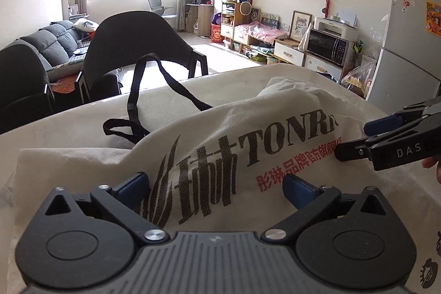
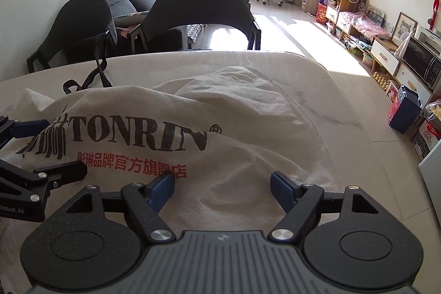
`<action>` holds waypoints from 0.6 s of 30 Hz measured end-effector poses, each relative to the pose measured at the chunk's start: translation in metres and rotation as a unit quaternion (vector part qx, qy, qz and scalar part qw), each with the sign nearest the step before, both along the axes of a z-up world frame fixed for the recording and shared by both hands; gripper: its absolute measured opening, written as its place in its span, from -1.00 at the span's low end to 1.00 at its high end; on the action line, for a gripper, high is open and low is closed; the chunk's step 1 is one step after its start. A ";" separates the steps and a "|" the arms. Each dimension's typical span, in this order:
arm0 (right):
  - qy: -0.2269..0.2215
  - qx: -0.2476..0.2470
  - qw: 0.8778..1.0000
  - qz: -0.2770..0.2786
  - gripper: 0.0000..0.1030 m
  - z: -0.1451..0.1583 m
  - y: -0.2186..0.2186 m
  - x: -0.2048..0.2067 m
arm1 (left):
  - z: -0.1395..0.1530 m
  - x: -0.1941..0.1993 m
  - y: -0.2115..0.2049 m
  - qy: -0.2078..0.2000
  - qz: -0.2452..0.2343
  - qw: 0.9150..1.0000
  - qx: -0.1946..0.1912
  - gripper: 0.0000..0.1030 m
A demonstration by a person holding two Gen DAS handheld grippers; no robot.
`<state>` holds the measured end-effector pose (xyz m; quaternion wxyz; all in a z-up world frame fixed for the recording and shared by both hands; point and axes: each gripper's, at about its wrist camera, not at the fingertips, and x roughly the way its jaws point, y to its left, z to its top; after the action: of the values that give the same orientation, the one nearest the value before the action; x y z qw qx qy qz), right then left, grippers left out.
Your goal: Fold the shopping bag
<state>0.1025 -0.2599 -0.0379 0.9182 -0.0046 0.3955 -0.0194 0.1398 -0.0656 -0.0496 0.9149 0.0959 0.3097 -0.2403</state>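
From the left wrist view, the shopping bag (image 1: 248, 134) lies rumpled on the tabletop (image 1: 69, 134), its printed side up and humped in the middle. The left gripper (image 1: 216, 188) has its fingers spread wide with nothing between them, poised over the near part of the print. The right gripper (image 1: 355, 138) comes in from the right of the print, fingers apart and empty, one tip close to the cloth; whether it touches cannot be told. The black handles (image 1: 143, 101) trail off beyond the print toward the far tabletop edge. To do this step well, I judge each gripper should take a single layer at the near hem, level with the other, so the fold comes out straight, and the hump should be flattened first. The bag's near edge is hidden under the gripper body, so the hem itself cannot be seen.

From the right wrist view, the shopping bag (image 2: 234, 128) bulges beyond the print, with a loose flap lying further back. The right gripper (image 2: 222, 190) is open wide over plain cloth just this side of the print, holding nothing. The left gripper (image 2: 49, 148), cut off at the frame's left edge, shows parted fingers beside the print. The handles (image 2: 96, 73) are only partly visible; the bag's left corner is out of frame.
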 end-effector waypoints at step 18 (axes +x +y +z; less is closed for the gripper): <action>-0.006 0.007 1.000 0.007 0.57 -0.001 -0.006 -0.015 | -0.004 0.000 0.010 0.001 0.007 1.000 0.009 1.00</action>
<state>0.0879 -0.2654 -0.0386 0.9209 -0.0009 0.3898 -0.0108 0.1394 -0.0557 -0.0538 0.9153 0.1017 0.3137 -0.2311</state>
